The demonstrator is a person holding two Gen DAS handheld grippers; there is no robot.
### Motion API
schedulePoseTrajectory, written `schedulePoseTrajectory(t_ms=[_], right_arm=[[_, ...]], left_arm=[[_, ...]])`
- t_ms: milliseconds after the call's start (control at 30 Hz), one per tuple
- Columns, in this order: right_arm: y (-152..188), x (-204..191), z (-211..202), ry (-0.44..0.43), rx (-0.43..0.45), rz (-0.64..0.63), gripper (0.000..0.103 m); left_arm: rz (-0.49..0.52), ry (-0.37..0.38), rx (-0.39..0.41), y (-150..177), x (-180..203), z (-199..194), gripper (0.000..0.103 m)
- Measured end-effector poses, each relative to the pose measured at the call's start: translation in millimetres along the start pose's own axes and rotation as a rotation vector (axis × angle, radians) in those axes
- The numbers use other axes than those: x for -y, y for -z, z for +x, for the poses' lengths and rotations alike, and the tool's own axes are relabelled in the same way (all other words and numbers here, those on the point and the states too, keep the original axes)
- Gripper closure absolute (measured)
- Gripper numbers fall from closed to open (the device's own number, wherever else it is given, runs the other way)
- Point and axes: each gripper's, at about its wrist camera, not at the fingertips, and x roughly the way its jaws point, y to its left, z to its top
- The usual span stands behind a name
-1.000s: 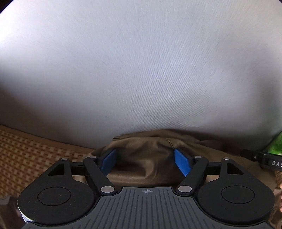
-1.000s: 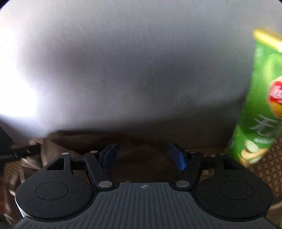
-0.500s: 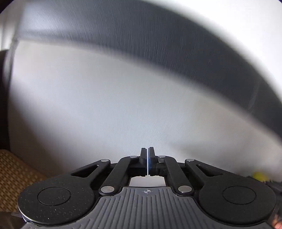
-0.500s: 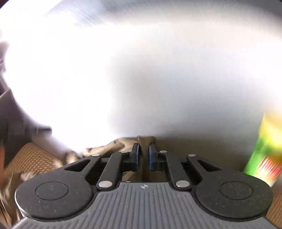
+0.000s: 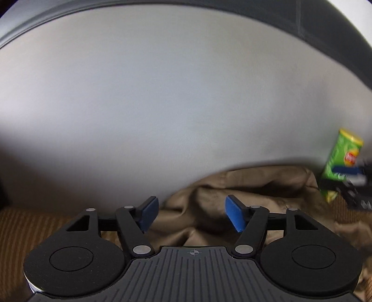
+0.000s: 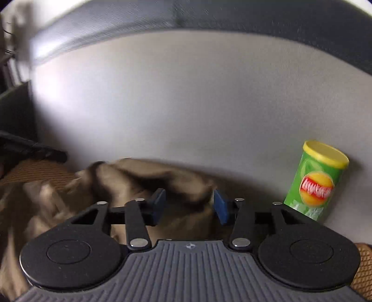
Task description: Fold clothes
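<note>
On the woven brown mat (image 5: 34, 227), against the foot of a pale grey cushion (image 5: 162, 104), the brown garment (image 5: 244, 185) is lying in a loose, crumpled heap, its folds rising toward the cushion; in the right wrist view the same cloth (image 6: 144, 176) is showing blurred and spreading off toward the left edge. Half a second ago both grippers were pinched shut, the right one with a tuck of the brown cloth between its pads; now both are standing apart again, their jaws having just been opening. The left gripper (image 5: 191, 215) is hanging over the heap with its blue pads (image 5: 234, 216) wide apart and nothing between them but air, the cloth lying below and beyond. The right gripper (image 6: 189, 206) is standing somewhat less wide, its pads (image 6: 220, 206) framing a dark ridge of the garment; whether either pad is brushing the cloth cannot be told through the blur, but neither is pressing on it. Compared with a second ago, more of the cushion and its dark upper band (image 6: 209, 16) is showing in both views. Beside the garment, a green crisp tube (image 6: 318, 181) with a yellow lid is standing upright against the cushion, to the right of the right gripper; in the left wrist view the tube (image 5: 341, 158) is sitting far right, partly behind the other gripper's dark, blurred body (image 5: 348, 185).
</note>
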Motion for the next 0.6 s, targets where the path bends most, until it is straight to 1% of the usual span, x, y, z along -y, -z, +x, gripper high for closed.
schedulePoseTrajectory(t_ms=[67, 133, 167, 233, 333, 400, 467, 533, 567, 600], right_arm=[[-11, -1, 25, 0.019, -0.054, -0.027, 0.033], [-13, -6, 38, 0.030, -0.094, -0.071, 0.032], [-16, -7, 45, 0.034, -0.107, -0.100, 0.032], [-18, -10, 58, 0.015, -0.133, -0.156, 0.031], [-21, -14, 77, -0.026, -0.160, -0.227, 0.029], [-23, -19, 87, -0.061, -0.175, -0.258, 0.026], [-19, -21, 100, -0.082, -0.227, -0.266, 0.026], [-14, -25, 108, -0.085, -0.254, -0.275, 0.027], [-12, -26, 109, -0.086, -0.262, -0.272, 0.032], [-11, -27, 111, -0.089, -0.272, -0.265, 0.053]], left_arm=[[0.083, -0.003, -0.024, -11, 11, 18, 0.021], [0.173, -0.013, -0.046, -20, 17, 40, 0.020], [0.191, -0.009, -0.058, -23, 18, 50, 0.020], [0.182, 0.002, -0.076, -30, 18, 67, 0.020], [0.138, 0.051, -0.123, -33, 15, 86, 0.018], [0.157, 0.066, -0.165, -27, 19, 97, 0.018], [0.176, 0.081, -0.206, -22, 23, 108, 0.017], [0.193, 0.076, -0.216, -16, 28, 114, 0.017], [0.186, 0.076, -0.222, -15, 29, 117, 0.018], [0.179, 0.082, -0.220, -14, 29, 118, 0.033]])
